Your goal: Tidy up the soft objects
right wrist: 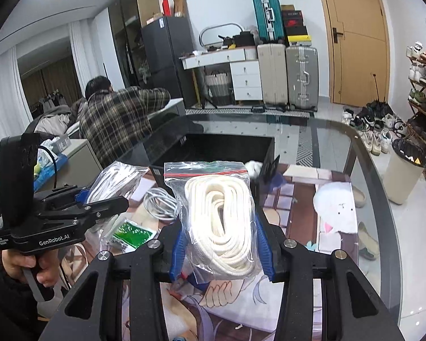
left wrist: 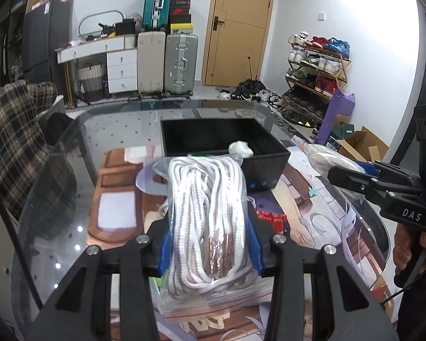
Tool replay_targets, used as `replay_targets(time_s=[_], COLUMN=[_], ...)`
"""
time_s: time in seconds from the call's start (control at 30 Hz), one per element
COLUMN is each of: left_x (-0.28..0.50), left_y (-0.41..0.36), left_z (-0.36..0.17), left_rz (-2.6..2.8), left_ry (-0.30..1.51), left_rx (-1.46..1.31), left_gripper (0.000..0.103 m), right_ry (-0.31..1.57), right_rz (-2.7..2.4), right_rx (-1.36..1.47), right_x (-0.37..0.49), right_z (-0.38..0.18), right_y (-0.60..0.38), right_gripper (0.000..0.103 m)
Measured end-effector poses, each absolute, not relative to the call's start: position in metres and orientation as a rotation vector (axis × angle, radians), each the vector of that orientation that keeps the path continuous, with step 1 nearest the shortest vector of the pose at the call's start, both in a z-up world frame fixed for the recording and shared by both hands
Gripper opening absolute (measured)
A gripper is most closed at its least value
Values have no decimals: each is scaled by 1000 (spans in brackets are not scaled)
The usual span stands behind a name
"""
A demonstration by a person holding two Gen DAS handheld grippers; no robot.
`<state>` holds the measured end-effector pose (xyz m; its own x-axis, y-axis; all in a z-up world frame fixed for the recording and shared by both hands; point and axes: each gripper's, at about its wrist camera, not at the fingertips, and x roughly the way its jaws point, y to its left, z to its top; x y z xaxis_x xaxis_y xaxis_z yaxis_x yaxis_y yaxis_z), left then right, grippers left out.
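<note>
glossy glass tabletop (left wrist: 119, 130), each tongs clamped on a crinkly clear bag of coiled rope: left tongs (left wrist: 208, 250), right tongs (right wrist: 221, 251)

White rope with brown flecks (left wrist: 210, 221) in clear bag; cream rope (right wrist: 227, 227) in red-sealed clear bag; black box (left wrist: 224, 142); blue pads (right wrist: 265, 251); brown plaid shirt (right wrist: 116, 119); teal suitcase (left wrist: 157, 4).
</note>
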<state>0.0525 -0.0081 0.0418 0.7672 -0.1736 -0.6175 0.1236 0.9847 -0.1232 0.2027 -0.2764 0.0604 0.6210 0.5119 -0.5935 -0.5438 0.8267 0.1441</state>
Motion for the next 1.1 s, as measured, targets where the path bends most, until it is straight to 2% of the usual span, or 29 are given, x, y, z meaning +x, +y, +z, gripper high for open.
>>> replay_targets(time_s=[0.57, 1.1], left_x=[75, 94], left_y=[1, 3], left_z=[76, 80], left_rz=[-164, -168], left_ry=[615, 623], left_rx=[-70, -68], left_gripper=[42, 42], right_ry=[605, 598], right_rz=[551, 565], right_rx=[-130, -126], right_x=[211, 228], right_z=[91, 106], right_y=[-244, -231], right_gripper=[43, 43])
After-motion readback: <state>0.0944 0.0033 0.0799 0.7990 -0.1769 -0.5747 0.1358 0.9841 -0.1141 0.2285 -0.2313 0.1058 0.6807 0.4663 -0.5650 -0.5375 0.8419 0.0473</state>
